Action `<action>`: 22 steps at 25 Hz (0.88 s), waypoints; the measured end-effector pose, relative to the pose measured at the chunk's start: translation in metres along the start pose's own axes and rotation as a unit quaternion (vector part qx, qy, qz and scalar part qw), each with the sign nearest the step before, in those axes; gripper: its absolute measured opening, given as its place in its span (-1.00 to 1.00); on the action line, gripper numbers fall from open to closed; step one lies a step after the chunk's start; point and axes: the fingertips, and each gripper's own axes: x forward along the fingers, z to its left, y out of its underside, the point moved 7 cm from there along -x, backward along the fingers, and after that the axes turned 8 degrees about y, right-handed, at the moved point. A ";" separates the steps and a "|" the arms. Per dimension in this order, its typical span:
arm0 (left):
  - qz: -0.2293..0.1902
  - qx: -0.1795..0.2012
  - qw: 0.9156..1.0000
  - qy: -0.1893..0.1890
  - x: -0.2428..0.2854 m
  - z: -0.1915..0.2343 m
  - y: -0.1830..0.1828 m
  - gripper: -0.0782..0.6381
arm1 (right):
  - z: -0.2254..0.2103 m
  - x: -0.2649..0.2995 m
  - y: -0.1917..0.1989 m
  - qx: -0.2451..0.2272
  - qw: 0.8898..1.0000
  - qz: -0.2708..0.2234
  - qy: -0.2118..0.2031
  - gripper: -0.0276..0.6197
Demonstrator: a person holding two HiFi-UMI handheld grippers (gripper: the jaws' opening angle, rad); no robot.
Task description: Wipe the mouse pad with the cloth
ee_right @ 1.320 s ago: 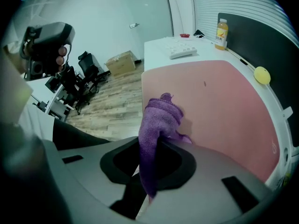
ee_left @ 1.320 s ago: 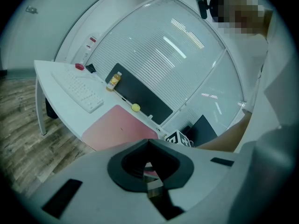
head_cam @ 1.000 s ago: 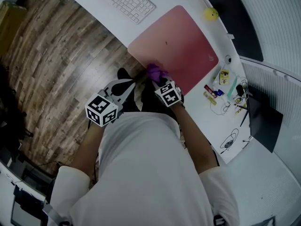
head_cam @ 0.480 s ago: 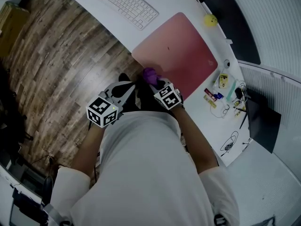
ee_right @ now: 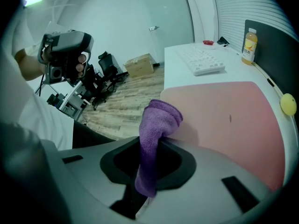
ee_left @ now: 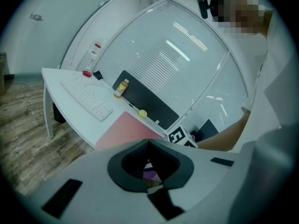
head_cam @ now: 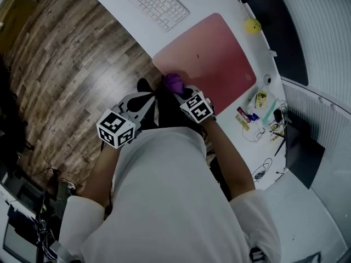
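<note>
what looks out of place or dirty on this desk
A small dark speck marks the otherwise plain pink mouse pad. Small items and cables lie scattered beside it. Nothing looks spilled.

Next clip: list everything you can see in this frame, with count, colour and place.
desk: one, white, top of the head view
mouse pad: one, pink, at the desk's near edge
cloth: one, purple, at the pad's near corner
keyboard: one, white, left of the pad
small round thing: one, yellow, past the pad's far corner
bottle: one, orange, at the desk's back
small items and cables: several, mixed, right of the pad; too small to name
floor: brown wood, left of the desk
cardboard box: one, brown, on the floor
left gripper: grey, jaws together, empty
right gripper: grey, jaws shut on the cloth
</note>
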 end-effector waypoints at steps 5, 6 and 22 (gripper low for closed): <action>0.002 -0.011 1.000 -0.015 0.014 0.001 -0.004 -0.73 | -0.034 0.002 0.002 -0.012 1.000 0.005 -0.007 -0.65; 0.004 -0.011 1.000 -0.016 0.018 0.000 -0.005 -0.73 | -0.041 0.002 0.003 -0.013 1.000 0.005 -0.006 -0.65; 0.030 -0.015 0.999 -0.014 0.073 -0.005 -0.025 -0.73 | -0.154 -0.002 0.004 -0.031 0.999 -0.001 0.026 -0.65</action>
